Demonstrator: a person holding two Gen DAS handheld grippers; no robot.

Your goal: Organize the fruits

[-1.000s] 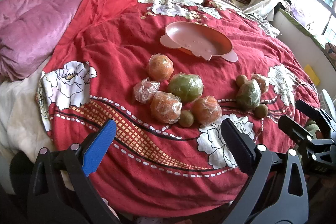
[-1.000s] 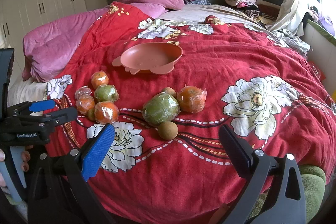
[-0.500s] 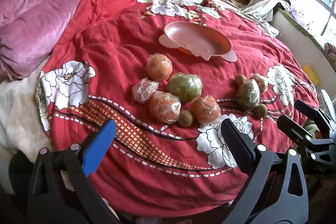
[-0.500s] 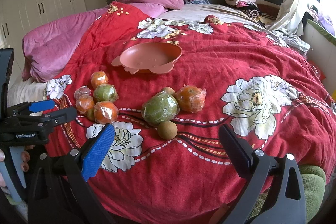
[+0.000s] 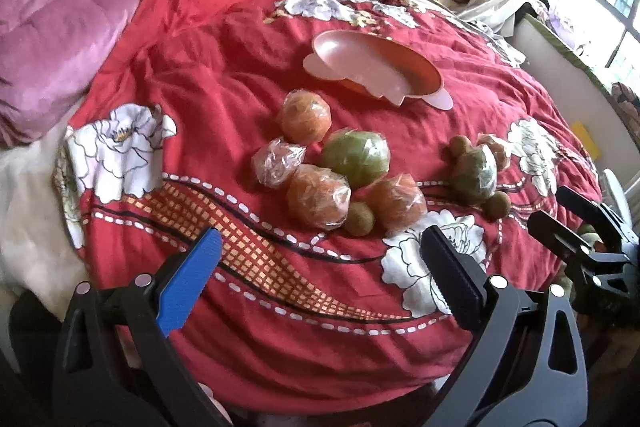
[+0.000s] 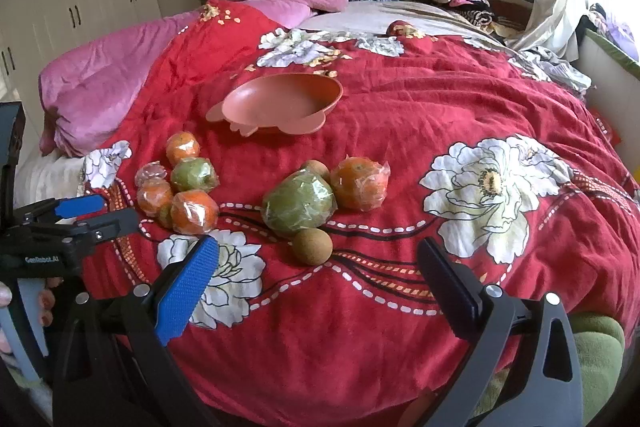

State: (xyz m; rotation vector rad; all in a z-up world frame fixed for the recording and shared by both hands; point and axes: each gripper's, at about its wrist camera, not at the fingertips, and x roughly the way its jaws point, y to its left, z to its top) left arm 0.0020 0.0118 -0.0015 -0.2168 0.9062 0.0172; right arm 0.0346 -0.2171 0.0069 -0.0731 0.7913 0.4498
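Red floral bedspread [image 6: 420, 115] carries wrapped fruits in two clusters, pink bowl [image 6: 280, 103] empty beyond them. Left tongs [image 5: 320, 267] gape wide, nothing held, left cluster [image 5: 332, 175] just ahead. Right tongs [image 6: 320, 271] also spread, empty, brown fruit [image 6: 312, 246] between and just beyond their tips.

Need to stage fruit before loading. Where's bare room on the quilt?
Bare quilt right of the pink bowl, and the near strip before the right gripper. Crowded: left fruit cluster and the green fruit group.
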